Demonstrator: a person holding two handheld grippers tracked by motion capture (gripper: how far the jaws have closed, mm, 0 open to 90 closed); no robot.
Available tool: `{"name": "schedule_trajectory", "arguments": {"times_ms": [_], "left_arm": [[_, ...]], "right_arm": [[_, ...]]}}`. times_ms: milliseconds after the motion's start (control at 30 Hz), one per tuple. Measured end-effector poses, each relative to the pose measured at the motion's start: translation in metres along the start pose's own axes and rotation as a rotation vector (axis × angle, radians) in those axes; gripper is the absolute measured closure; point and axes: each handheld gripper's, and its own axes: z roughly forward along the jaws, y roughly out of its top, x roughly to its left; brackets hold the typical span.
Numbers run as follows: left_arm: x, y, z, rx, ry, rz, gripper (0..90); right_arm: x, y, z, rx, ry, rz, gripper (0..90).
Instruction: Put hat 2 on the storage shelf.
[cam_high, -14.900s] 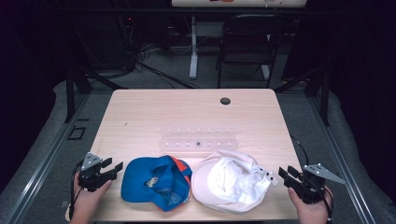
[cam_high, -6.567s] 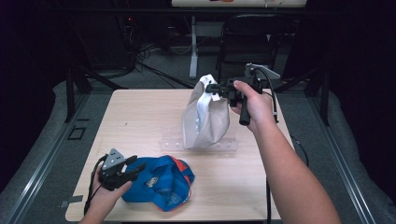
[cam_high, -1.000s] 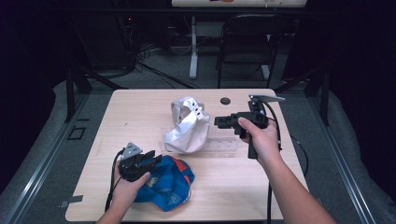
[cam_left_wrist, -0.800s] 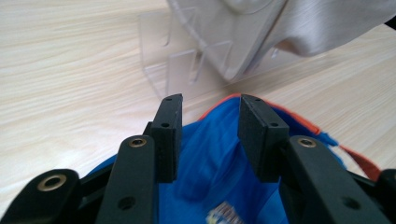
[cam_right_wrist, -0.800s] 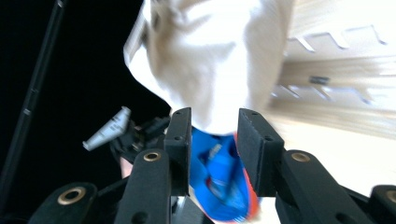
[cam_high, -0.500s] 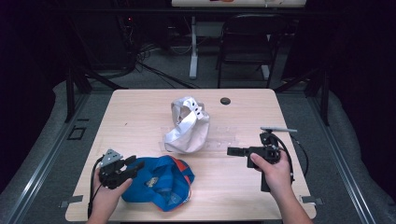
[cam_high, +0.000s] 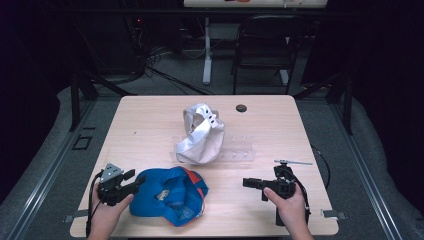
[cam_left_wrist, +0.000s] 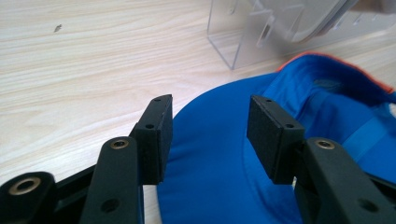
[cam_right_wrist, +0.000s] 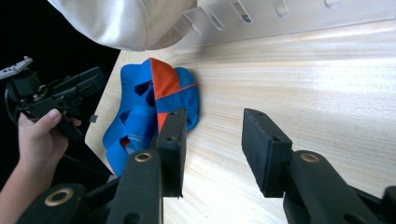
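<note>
We see a light wooden table (cam_high: 150, 125) from above. A blue cap (cam_high: 170, 197) lies near the front edge, upside down, with some orange on it. A white cap (cam_high: 200, 135) sits on a clear plastic rack (cam_high: 235, 152) in the middle of the table. A small dark round thing (cam_high: 241, 107) lies near the far edge.

The left gripper (cam_high: 131, 182) is at the front left, held in the person's left hand (cam_high: 107, 207). It points at the blue cap and is just beside its edge. In the left gripper view, the left gripper (cam_left_wrist: 205, 133) has its jaws wide apart with nothing between them. The blue cap (cam_left_wrist: 224, 177) lies just under and past the jaws, but we cannot tell if they touch it. The corner of the clear rack (cam_left_wrist: 243, 42) is behind it.

The right gripper (cam_high: 248, 182) is at the front right, held in the right hand (cam_high: 290, 205). It points to the left, toward the blue cap, with bare table between them. In the right gripper view, the right gripper (cam_right_wrist: 212, 149) also has its jaws wide apart and holds nothing. Past them we see the blue cap (cam_right_wrist: 140, 112), the white cap (cam_right_wrist: 121, 23) on the rack above, and the other hand with its gripper (cam_right_wrist: 84, 86).
</note>
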Motion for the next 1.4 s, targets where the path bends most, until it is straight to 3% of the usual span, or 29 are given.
{"name": "schedule_trajectory", "arguments": {"times_ms": [100, 233, 533, 567, 700, 733, 767, 800, 833, 867, 900, 967, 1000, 1067, 1133, 1400], "left_arm": [[0.001, -0.003, -0.001, 0.003, 0.001, -0.003, 51.4], [0.003, -0.007, -0.003, 0.019, 0.004, -0.003, 51.7], [0.008, -0.021, -0.005, 0.071, 0.035, -0.003, 50.3], [0.008, -0.022, -0.005, 0.084, 0.032, -0.006, 50.0], [0.008, -0.027, -0.003, 0.103, 0.025, -0.006, 47.1], [0.008, -0.028, -0.002, 0.106, 0.024, -0.007, 46.8], [0.008, -0.029, -0.001, 0.106, 0.027, -0.008, 46.8], [0.008, -0.029, -0.001, 0.115, 0.026, -0.010, 46.8], [0.008, -0.030, 0.000, 0.120, 0.028, -0.010, 46.8], [0.009, -0.031, 0.000, 0.125, 0.029, -0.015, 46.8], [0.009, -0.032, 0.001, 0.125, 0.031, -0.018, 46.7], [0.011, -0.034, 0.002, 0.136, 0.027, -0.026, 46.0], [0.011, -0.034, 0.002, 0.136, 0.027, -0.026, 45.5], [0.011, -0.035, 0.004, 0.148, 0.020, -0.030, 44.4], [0.010, -0.035, 0.006, 0.151, 0.024, -0.033, 44.0], [0.010, -0.037, 0.009, 0.172, 0.010, -0.042, 44.7]], "right_arm": [[-0.004, -0.005, 0.004, -0.002, 0.003, -0.014, 60.7], [-0.004, -0.010, 0.012, 0.040, -0.003, -0.052, 60.7], [-0.006, -0.009, 0.032, 0.066, 0.010, 0.006, 60.4], [-0.008, -0.008, 0.033, 0.080, 0.036, -0.006, 60.4], [-0.004, -0.009, 0.042, 0.108, 0.052, -0.010, 59.3], [-0.003, -0.009, 0.042, 0.136, 0.027, -0.034, 59.2], [-0.002, -0.010, 0.046, 0.131, 0.052, -0.029, 59.2], [-0.001, -0.009, 0.046, 0.149, 0.024, -0.047, 59.2], [0.001, -0.013, 0.054, 0.093, 0.100, 0.005, 59.2], [0.000, -0.008, 0.047, 0.176, 0.002, -0.073, 59.2], [0.001, -0.011, 0.052, 0.138, 0.053, -0.030, 59.2], [0.001, -0.011, 0.053, 0.144, 0.047, -0.031, 59.2], [0.001, -0.010, 0.051, 0.169, 0.020, -0.056, 59.2], [0.002, -0.013, 0.056, 0.122, 0.080, -0.014, 59.2], [0.002, -0.012, 0.054, 0.148, 0.051, -0.035, 58.9], [0.003, -0.013, 0.055, 0.152, 0.052, -0.036, 58.4]]}}
